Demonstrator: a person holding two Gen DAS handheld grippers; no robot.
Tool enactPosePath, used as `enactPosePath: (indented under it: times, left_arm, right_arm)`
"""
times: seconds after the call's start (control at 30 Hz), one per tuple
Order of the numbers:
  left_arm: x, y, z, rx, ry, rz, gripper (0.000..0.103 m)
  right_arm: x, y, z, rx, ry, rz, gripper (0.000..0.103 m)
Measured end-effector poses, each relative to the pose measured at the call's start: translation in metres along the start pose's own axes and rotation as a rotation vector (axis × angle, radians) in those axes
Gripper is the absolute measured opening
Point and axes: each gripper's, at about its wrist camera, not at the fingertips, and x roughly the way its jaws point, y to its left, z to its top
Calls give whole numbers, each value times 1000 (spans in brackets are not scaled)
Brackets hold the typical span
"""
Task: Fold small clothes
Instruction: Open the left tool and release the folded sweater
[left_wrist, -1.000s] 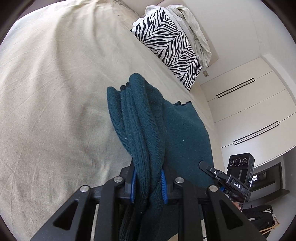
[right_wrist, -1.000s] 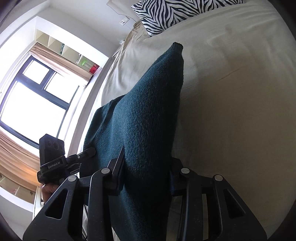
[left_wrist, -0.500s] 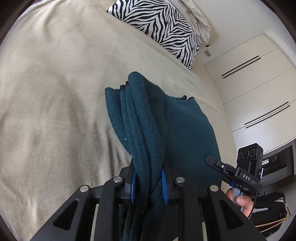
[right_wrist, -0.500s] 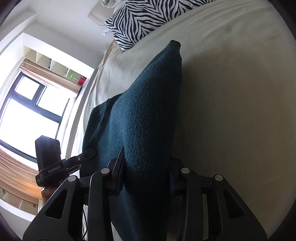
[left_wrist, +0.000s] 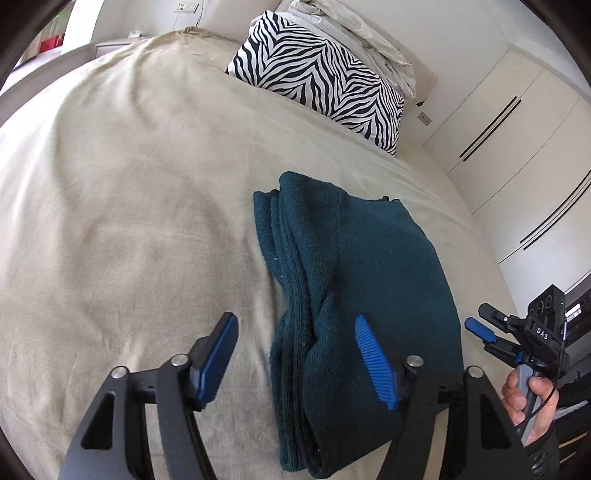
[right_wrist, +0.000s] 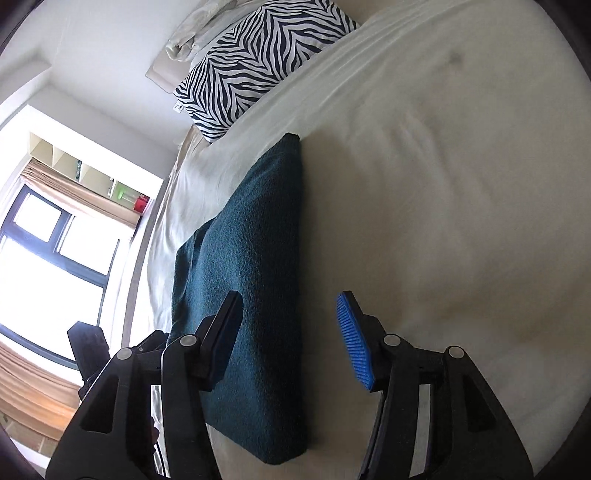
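Note:
A dark teal knitted garment (left_wrist: 369, 258) lies folded on the beige bedsheet (left_wrist: 129, 221), its stacked edges bunched along the left side. My left gripper (left_wrist: 295, 354) hovers over its near end. Its jaws are opening, with the bunched edge between the blue pads (left_wrist: 373, 363), which do not press on it. In the right wrist view the garment (right_wrist: 255, 240) is a flat folded slab. My right gripper (right_wrist: 290, 336) is also opening above its near right edge, with nothing pinched. The same gripper (left_wrist: 484, 319) shows at the far right of the left wrist view, held by a hand (left_wrist: 524, 398).
A zebra-print pillow (left_wrist: 321, 74) and crumpled pale bedding (left_wrist: 362, 29) sit at the head of the bed. White wardrobe doors (left_wrist: 517, 129) stand to the right. A window (right_wrist: 48, 266) with curtains is on the other side. Bare sheet (right_wrist: 443, 184) stretches right of the garment.
Both grippers were shut on the lifted garment; now both have opened and let go. The garment has dropped and lies flat on the bed. Both views have swung towards the pillow.

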Motion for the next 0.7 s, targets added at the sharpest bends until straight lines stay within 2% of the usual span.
enactPosePath:
  times: [0.07, 0.1, 0.13, 0.2, 0.27, 0.33, 0.4, 0.47, 0.53, 0.57, 0.67, 0.7]
  left_arm:
    - [-25, -18, -10, 64, -76, 87, 100]
    - [-37, -29, -15, 94, -114, 123, 102]
    - [-51, -40, -19, 125, -155, 166, 103]
    - [-74, -64, -26, 168, -250, 309, 103]
    - [-98, -85, -32, 194, -346, 401, 103]
    - [-119, -98, -36, 208, -426, 423, 103]
    - [-136, -105, -37, 212, -485, 384, 103]
    - [-146, -107, -38, 227, -486, 312, 103]
    - [-149, -113, -40, 225, -445, 246, 103]
    - [-150, -115, -42, 214, -434, 267, 103]
    - [-149, -125, -51, 204, -420, 399, 103]
    - [-149, -127, -54, 205, -412, 404, 103]
  right_arm:
    - [-21, 21, -11, -65, -34, -73, 58]
    - [-33, 35, -19, -114, -62, -114, 60]
    - [-43, 52, -29, -167, -98, -166, 63]
    - [-60, 87, -46, -283, -175, -251, 72]
    - [-74, 114, -62, -372, -247, -303, 86]
    - [-85, 132, -72, -419, -281, -315, 90]
    - [-92, 144, -78, -421, -279, -309, 90]
    - [-104, 148, -84, -408, -284, -304, 90]
    - [-119, 158, -93, -407, -299, -300, 90]
    - [-125, 162, -97, -412, -311, -303, 90]
    - [-132, 172, -109, -439, -324, -339, 93]
    - [-133, 174, -114, -444, -321, -352, 93]
